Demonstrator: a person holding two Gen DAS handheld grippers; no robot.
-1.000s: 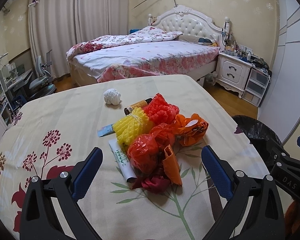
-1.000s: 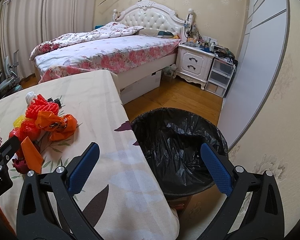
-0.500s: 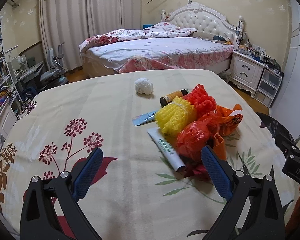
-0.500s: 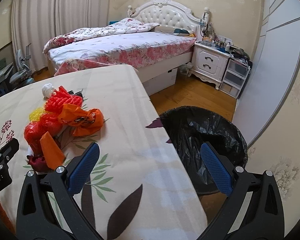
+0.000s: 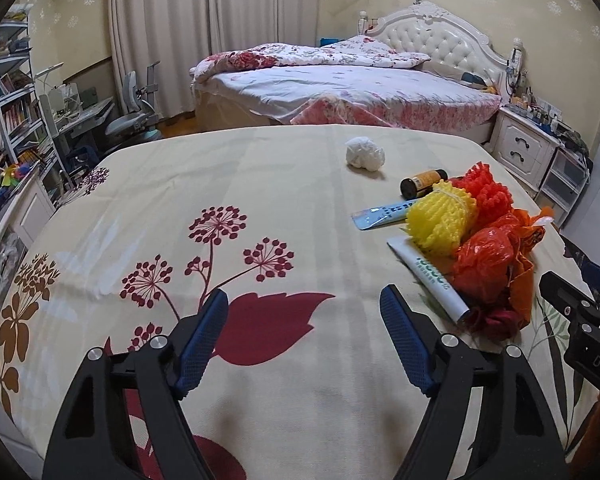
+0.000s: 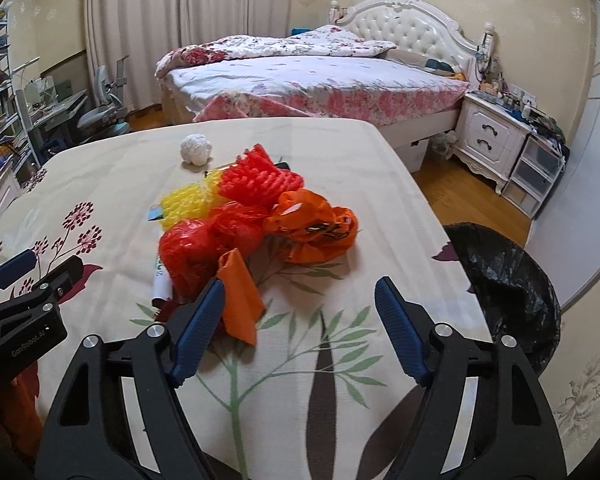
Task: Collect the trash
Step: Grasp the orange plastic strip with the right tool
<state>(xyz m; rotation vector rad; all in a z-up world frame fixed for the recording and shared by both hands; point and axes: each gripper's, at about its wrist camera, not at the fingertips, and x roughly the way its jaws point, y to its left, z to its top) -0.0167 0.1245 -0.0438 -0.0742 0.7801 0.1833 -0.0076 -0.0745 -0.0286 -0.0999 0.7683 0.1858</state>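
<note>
A heap of trash lies on the flowered tablecloth [image 5: 260, 208]: a yellow foam net [image 5: 440, 216], a red foam net [image 6: 260, 178], red plastic bags [image 6: 188, 254], an orange bag [image 6: 320, 232], a white tube [image 5: 428, 276], a brown bottle [image 5: 422, 182], a blue wrapper [image 5: 380, 214] and a white paper ball [image 5: 365, 153]. My left gripper [image 5: 302, 318] hovers over bare cloth left of the heap, jaws closing with nothing between them. My right gripper [image 6: 300, 308] sits near the heap's front edge, jaws closing on nothing; an orange scrap [image 6: 240, 296] lies just beside its left finger.
A bin lined with a black bag [image 6: 508, 280] stands on the floor off the table's right edge. Behind the table are a bed [image 5: 340, 88], a white nightstand [image 6: 492, 140] and drawers. A desk, chair and shelves fill the left side.
Both grippers swung left: the heap slid from the middle to the right in the left view, and the bin moved to the right edge in the right view. Both pairs of jaws narrowed.
</note>
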